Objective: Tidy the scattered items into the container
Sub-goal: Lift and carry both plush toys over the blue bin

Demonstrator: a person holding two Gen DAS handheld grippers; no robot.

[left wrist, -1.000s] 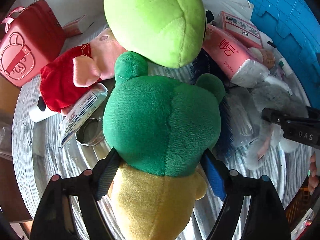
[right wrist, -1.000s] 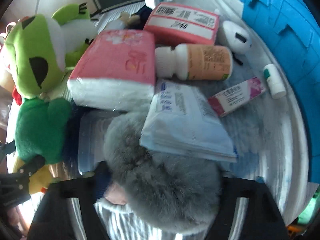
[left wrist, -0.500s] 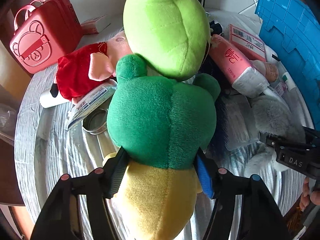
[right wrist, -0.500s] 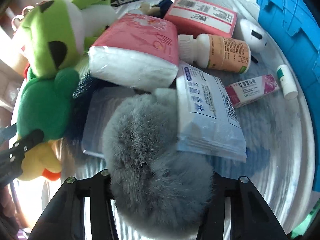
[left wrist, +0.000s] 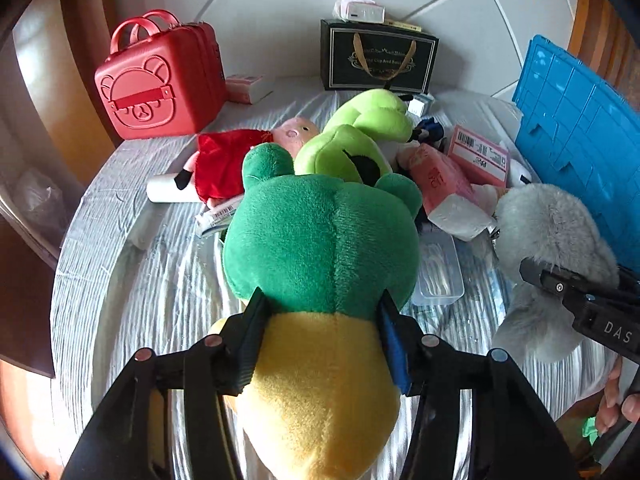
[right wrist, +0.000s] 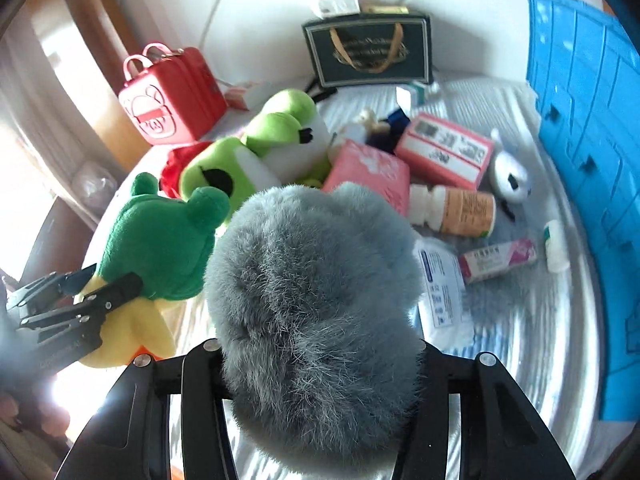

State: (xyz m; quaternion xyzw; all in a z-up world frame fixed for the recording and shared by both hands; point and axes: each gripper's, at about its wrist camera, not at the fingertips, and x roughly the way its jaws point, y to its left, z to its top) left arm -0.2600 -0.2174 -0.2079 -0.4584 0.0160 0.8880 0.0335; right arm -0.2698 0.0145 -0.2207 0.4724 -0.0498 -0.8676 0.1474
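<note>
Blue crate [left wrist: 576,128] is on the right edge of the table, its inside cut off in both views.

Left wrist: left gripper [left wrist: 320,320] is clamped on the green-and-yellow plush [left wrist: 320,248], lifted clear, left of the crate. Carry step imo; next it needs a swing over the rim, then release.

Right wrist: right gripper [right wrist: 320,360] is squeezing the grey fluffy toy [right wrist: 312,280], fingertips buried in fur. Rest of the clutter is left of the crate, blurry tbh.

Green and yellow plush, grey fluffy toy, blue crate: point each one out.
Green and yellow plush [left wrist: 320,248]: left wrist view, on its green head.
Grey fluffy toy [right wrist: 312,300]: right wrist view, middle of its fur.
Blue crate [right wrist: 584,120]: right wrist view, on its side wall.
</note>
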